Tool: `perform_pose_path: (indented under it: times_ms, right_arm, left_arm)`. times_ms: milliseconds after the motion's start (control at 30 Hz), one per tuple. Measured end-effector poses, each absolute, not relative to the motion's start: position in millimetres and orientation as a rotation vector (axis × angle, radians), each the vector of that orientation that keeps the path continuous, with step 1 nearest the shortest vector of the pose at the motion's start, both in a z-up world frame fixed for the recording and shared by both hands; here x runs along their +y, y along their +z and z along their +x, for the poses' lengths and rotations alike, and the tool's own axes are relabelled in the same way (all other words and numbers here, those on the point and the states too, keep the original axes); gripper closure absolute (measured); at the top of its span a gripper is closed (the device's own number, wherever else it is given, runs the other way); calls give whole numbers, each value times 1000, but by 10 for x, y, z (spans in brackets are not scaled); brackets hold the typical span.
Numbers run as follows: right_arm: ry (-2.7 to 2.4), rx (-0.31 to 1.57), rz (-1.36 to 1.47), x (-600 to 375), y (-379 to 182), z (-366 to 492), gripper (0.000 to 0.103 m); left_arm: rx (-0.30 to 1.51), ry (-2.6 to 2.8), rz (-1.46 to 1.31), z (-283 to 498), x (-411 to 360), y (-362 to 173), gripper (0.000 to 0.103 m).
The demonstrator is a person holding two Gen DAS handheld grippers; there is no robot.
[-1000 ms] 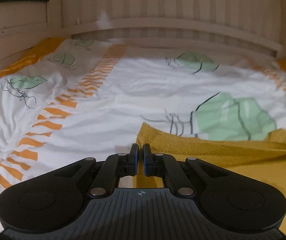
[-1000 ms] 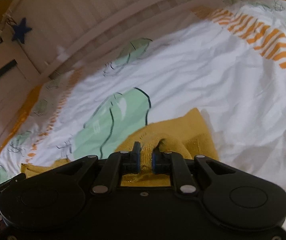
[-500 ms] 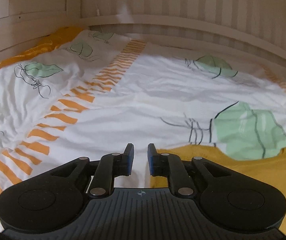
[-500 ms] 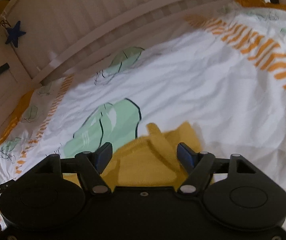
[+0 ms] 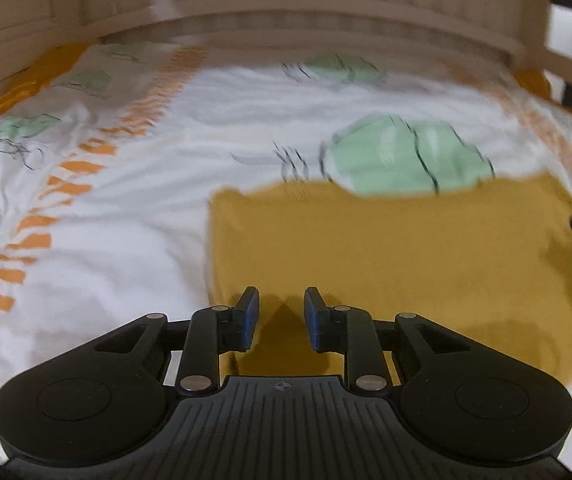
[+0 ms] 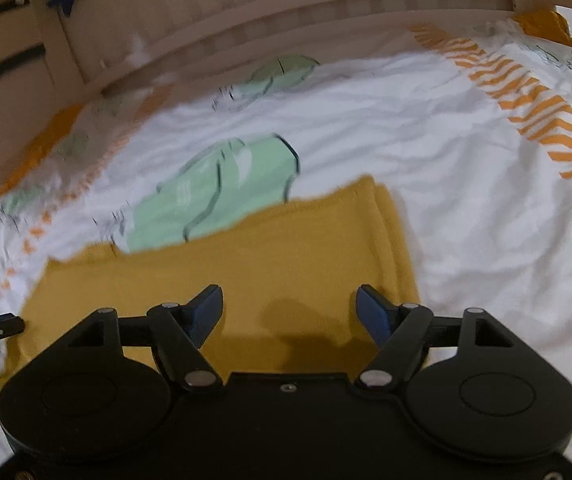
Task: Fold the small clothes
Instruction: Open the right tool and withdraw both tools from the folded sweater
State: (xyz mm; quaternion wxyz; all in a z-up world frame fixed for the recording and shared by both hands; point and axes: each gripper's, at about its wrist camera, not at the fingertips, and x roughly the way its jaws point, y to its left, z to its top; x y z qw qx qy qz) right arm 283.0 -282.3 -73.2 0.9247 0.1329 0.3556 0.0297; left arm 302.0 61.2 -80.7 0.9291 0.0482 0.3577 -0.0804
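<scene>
step: fold laid, letting go | left claw (image 5: 280, 312) jaws opening, empty, over yellow garment (image 5: 385, 248) | right claw (image 6: 289, 312) wide, empty | next: regrip an edge ahead for another fold on the bed (image 6: 445, 152)

Your left gripper (image 5: 280, 300) hangs over the near edge of the mustard garment (image 5: 385, 248), jaws opening, nothing pinched between them. The garment lies flat on the leaf-print sheet (image 5: 126, 200). The picture is motion-blurred.
</scene>
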Motion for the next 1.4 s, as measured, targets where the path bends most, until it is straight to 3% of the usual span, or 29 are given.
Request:
perform_pose_path:
  times_ms: [367,400,467,500,633,733,833,900,967,1267,1400]
  right_arm:
    - [-45,692,252,-3073,-685,2860,29]
    - [-48,684,246,-3080,-670,2887,35]
    - [-33,678,234,-3062,-643,2964,70]
    - [-21,682,224,-3042,-643,3011,75]
    - [-34,688,145,-2936,-644,3120,75]
    - [-69,673,156,-2948,-651,3151,65]
    - [-65,699,180,-2973,-694,3180,65]
    - [-41,710,158,-2947,-708,3171,71]
    - [-22,715,111,-2888,-707,3141,93]
    - [-103,739,160,-3145,-755,3101,96]
    - [-77,744,169,-3137,-757,3098,95]
  left_arm:
    - [674,-145,23,2870,681,-1004,75]
    - [664,-143,24,2849,676,-1015,75]
    - [643,-141,27,2822,671,-1035,74]
    - [633,-140,25,2809,673,-1045,74]
    - [617,-152,-6,2797,713,-1057,72]
    - [607,-174,-54,2793,780,-1067,69]
    - [605,-179,-73,2794,798,-1081,69]
    - [603,-181,-74,2793,798,-1080,68]
    - [602,-184,-76,2795,799,-1079,67]
    - [522,-210,-218,2674,982,-997,60]
    - [578,-61,-148,2705,928,-971,58]
